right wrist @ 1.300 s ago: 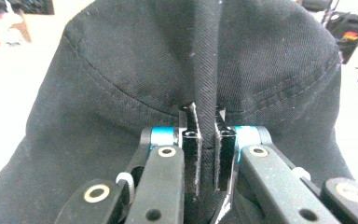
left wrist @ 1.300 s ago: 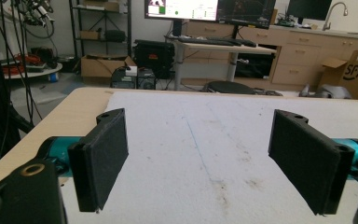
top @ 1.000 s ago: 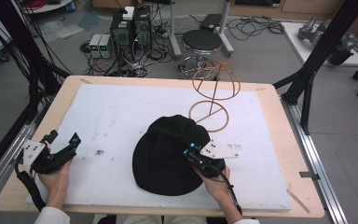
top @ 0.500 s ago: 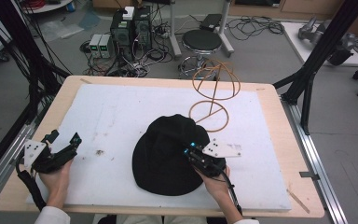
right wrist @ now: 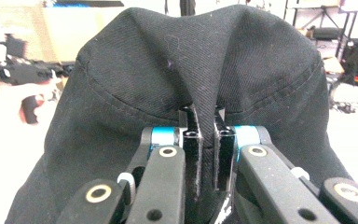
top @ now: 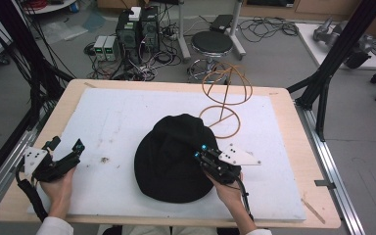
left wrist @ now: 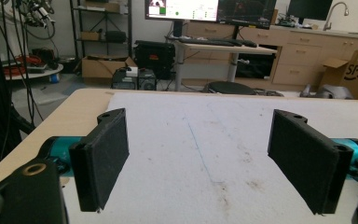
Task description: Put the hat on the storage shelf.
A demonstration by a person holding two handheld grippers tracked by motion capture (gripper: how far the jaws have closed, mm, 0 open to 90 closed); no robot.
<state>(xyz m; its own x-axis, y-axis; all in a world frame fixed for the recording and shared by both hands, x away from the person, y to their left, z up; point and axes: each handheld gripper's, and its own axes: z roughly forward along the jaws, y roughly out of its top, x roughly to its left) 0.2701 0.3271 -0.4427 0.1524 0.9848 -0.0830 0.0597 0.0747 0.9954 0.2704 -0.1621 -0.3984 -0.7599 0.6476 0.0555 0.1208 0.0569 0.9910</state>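
right gripper (right wrist: 206,122) pinched onto black hat (right wrist: 200,60), left gripper (left wrist: 205,163) agape

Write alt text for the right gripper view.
The right gripper has its two black jaws shut on a pinched fold of a black hat, whose fabric rises in a ridge above them. The other hand's gripper appears blurred at far left.

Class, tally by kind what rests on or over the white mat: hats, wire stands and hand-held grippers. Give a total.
Black hat: 1
Orange wire stand: 1
Hand-held grippers, left hand-held gripper and right hand-held gripper: 2
Total: 4
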